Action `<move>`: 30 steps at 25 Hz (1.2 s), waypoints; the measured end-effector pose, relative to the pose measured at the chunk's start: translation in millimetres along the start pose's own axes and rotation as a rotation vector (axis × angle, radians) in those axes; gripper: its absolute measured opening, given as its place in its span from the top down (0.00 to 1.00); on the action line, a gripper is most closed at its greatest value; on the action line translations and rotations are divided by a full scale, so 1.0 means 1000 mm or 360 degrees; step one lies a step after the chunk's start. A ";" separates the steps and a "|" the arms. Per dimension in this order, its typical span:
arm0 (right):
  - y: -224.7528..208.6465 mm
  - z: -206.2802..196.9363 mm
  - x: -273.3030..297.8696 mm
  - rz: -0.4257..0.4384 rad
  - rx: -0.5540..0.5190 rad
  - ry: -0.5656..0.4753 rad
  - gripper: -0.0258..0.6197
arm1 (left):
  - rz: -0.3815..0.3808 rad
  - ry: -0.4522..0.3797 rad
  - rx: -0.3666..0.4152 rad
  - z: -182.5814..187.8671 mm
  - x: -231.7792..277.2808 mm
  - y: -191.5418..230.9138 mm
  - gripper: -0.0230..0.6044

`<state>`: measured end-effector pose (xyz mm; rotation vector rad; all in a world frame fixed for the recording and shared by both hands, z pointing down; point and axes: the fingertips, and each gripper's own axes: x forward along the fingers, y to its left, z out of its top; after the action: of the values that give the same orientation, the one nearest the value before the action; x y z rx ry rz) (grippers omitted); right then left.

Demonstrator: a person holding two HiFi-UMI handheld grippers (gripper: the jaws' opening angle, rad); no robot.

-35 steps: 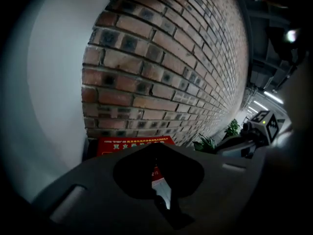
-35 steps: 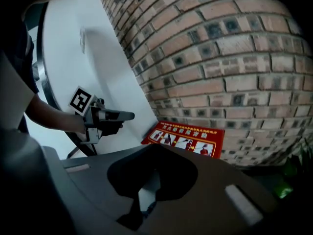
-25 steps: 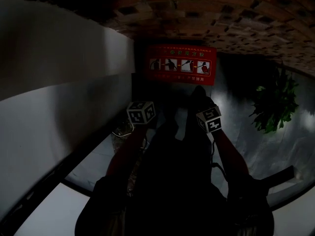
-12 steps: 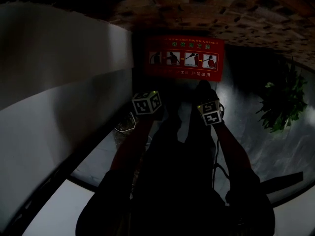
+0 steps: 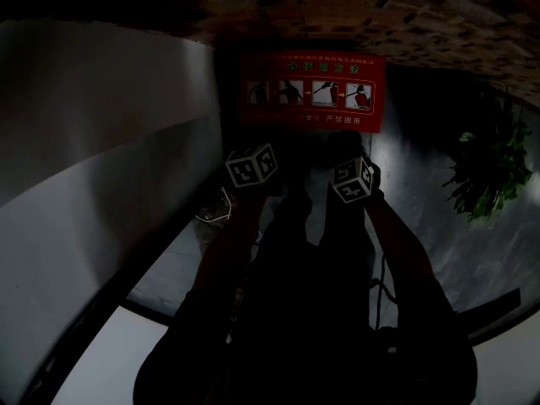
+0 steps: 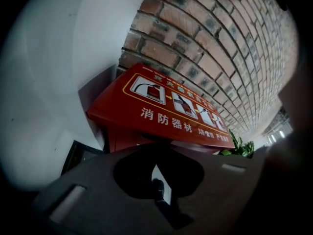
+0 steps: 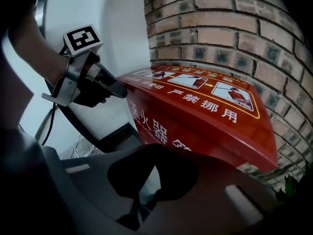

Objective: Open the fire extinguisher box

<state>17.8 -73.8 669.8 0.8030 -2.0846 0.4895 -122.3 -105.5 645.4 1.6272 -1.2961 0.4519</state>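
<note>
Left gripper point(image 7: 121, 92): clenched empty, tip held by left corner of box point(image 7: 205, 116) | right gripper point(image 7: 161, 153): clenched empty | box: set just beyond, lengthwise left-right.

Red fire extinguisher box point(image 7: 205, 116), white lettering; reddish-brown brick wall point(image 6: 220, 48); green plant point(image 5: 489, 171)

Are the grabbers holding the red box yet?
No, nothing is held. The left gripper and the right gripper both have their jaws together and empty, close to the red fire extinguisher box.

Public corridor: brick wall point(image 6: 220, 38), extinguisher box point(image 6: 161, 109)
</note>
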 end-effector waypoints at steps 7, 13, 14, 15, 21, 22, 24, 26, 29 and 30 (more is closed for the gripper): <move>-0.014 0.004 0.018 -0.0070 0.0035 -0.0003 0.96 | -0.0003 -0.0018 -0.0032 0.004 -0.005 0.008 0.96; -0.024 0.002 0.025 -0.0150 0.0078 -0.0020 0.96 | -0.0064 -0.0048 -0.0132 0.008 -0.012 0.003 0.96; -0.025 0.001 0.025 -0.0154 0.0085 -0.0019 0.96 | -0.0070 -0.0055 -0.0141 0.008 -0.013 0.002 0.96; -0.026 0.000 0.026 -0.0160 0.0094 -0.0019 0.96 | -0.0077 -0.0065 -0.0151 0.009 -0.015 0.001 0.96; -0.031 0.002 0.023 -0.0170 0.0153 -0.0040 0.96 | -0.0141 -0.0140 -0.0193 0.020 -0.031 -0.012 0.96; -0.031 0.001 0.022 -0.0165 0.0157 -0.0040 0.96 | -0.0158 -0.0154 -0.0200 0.023 -0.034 -0.015 0.96; -0.030 0.001 0.021 -0.0154 0.0173 -0.0044 0.96 | -0.0186 -0.0180 -0.0224 0.029 -0.042 -0.020 0.96; -0.029 0.001 0.021 -0.0141 0.0203 -0.0051 0.96 | -0.0194 -0.0209 -0.0249 0.035 -0.049 -0.022 0.96; -0.029 0.003 0.019 -0.0126 0.0226 -0.0058 0.96 | -0.0242 -0.0268 -0.0257 0.051 -0.060 -0.032 0.96; -0.029 0.004 0.018 -0.0124 0.0228 -0.0061 0.96 | -0.0259 -0.0286 -0.0256 0.056 -0.064 -0.036 0.96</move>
<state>27.3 -103.1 684.2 0.9800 -2.0620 0.5895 -129.1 -120.3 554.6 1.6493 -1.2837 0.1010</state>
